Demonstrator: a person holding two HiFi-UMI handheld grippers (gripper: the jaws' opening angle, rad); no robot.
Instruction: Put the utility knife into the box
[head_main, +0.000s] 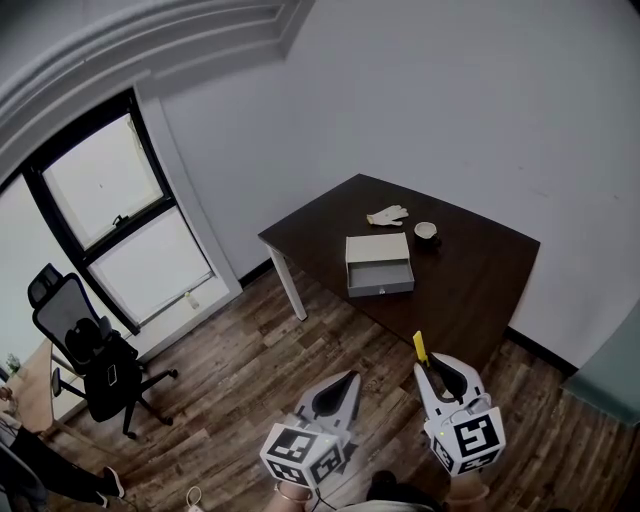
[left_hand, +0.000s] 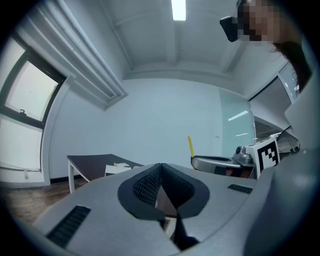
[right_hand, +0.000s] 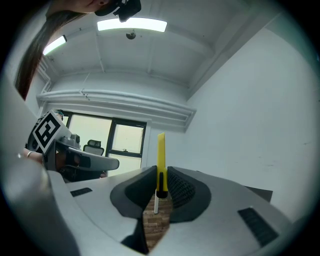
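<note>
A yellow utility knife (head_main: 420, 347) sticks up from my right gripper (head_main: 432, 368), which is shut on it; in the right gripper view the knife (right_hand: 161, 161) stands upright between the jaws. My left gripper (head_main: 344, 385) is shut with nothing in it, its pads meeting in the left gripper view (left_hand: 160, 172). Both grippers hang low over the wooden floor, well short of the table. An open grey box (head_main: 379, 264) lies on the dark table (head_main: 480, 270), also seen small and far as the box (left_hand: 118, 170) in the left gripper view.
A white glove (head_main: 387, 214) and a small round cup (head_main: 426, 231) lie behind the box on the table. An office chair (head_main: 90, 355) stands by the window at the left. A wood floor (head_main: 250, 370) lies between me and the table.
</note>
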